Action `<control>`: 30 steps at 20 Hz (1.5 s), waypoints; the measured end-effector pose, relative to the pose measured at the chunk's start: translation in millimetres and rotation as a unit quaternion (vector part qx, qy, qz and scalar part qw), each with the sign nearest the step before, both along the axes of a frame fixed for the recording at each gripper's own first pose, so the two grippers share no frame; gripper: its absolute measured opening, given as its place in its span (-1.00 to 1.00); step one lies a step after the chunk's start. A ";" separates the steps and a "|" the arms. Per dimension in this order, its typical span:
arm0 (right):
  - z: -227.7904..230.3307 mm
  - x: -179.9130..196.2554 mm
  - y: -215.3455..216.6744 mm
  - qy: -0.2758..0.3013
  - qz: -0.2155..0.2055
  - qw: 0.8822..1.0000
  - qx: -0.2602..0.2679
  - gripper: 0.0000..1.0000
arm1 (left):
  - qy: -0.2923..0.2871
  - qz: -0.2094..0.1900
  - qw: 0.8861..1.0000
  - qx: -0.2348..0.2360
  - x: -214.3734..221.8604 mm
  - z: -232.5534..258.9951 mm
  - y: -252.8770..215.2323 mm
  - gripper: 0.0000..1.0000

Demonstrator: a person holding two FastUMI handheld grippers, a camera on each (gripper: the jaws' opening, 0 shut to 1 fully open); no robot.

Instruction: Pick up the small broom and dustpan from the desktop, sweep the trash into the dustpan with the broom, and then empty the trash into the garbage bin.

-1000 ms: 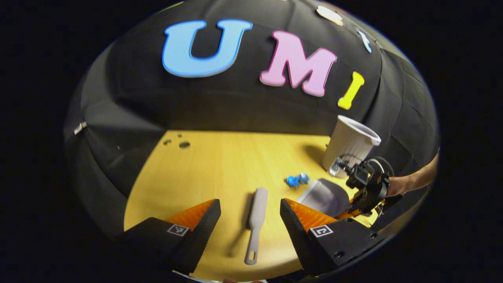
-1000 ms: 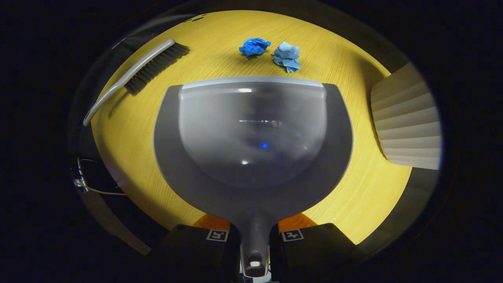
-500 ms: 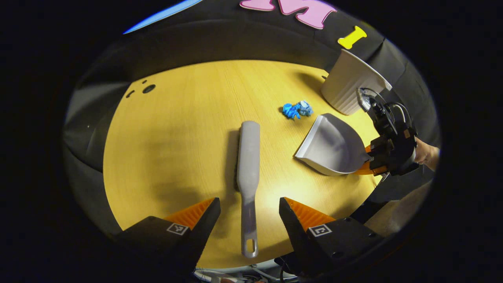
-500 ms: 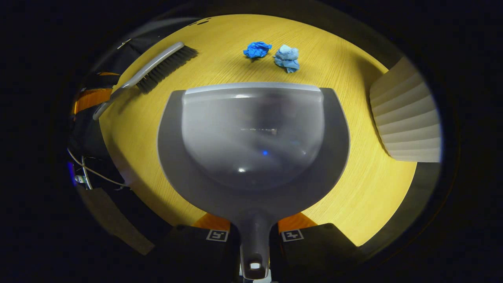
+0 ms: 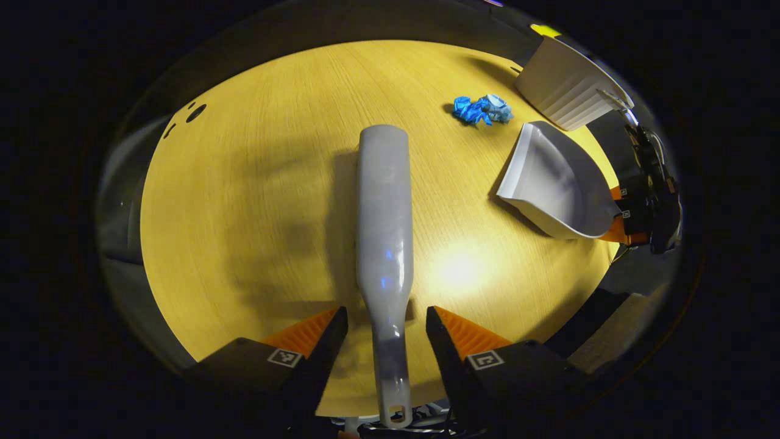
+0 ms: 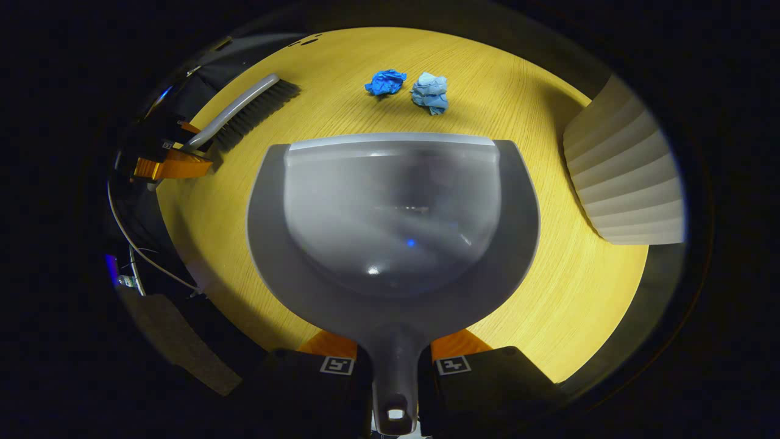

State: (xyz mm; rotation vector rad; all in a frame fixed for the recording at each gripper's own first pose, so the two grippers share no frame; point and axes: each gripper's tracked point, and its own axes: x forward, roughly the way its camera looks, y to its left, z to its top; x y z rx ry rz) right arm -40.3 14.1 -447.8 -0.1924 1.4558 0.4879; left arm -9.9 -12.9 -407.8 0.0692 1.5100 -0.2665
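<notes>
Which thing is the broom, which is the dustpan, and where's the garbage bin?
broom (image 5: 382,201): left gripper view, back of its grey head.
dustpan (image 6: 390,213): right gripper view, middle of its scoop.
garbage bin (image 6: 627,183): right gripper view, its ribbed white wall.

Dim booth, overhead light — bright glare patch on the desktop, soft shadows, heavy fisheye warp w/ dark edges.

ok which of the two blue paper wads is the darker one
The left wad in the right gripper view: deep blue, on the broom side. The paler wad sits beside it, nearer the bin.
</notes>
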 end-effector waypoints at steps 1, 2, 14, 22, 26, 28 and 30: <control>0.4 -0.3 0.2 0.002 -0.001 1.000 0.002 -0.33 | 0.002 -0.003 1.000 0.005 1.8 -2.2 0.8 0.47; 0.4 1.0 0.4 0.000 -0.004 1.000 0.004 -0.32 | 0.003 -0.006 1.000 0.010 3.1 -3.2 2.5 0.25; 0.7 1.5 -0.6 -0.001 -0.007 1.000 0.007 -0.33 | -0.015 -0.052 0.998 0.024 34.3 10.0 9.1 -0.53; 6.3 0.2 4.5 0.002 -0.029 0.999 0.012 -0.33 | -0.058 -0.098 0.993 0.010 104.8 19.5 -14.7 -0.56; 8.4 -3.9 2.8 0.008 -0.027 1.000 0.004 -0.33 | -0.062 -0.136 0.989 0.009 137.3 6.5 -36.2 -0.56; 6.2 -3.9 2.6 0.008 -0.030 1.000 -0.001 -0.33 | -0.062 -0.157 0.986 0.011 151.8 0.8 -44.0 -0.50; 6.6 -3.5 1.8 0.010 -0.034 0.999 -0.005 -0.32 | -0.064 -0.180 0.981 0.009 161.1 -3.2 -55.0 -0.56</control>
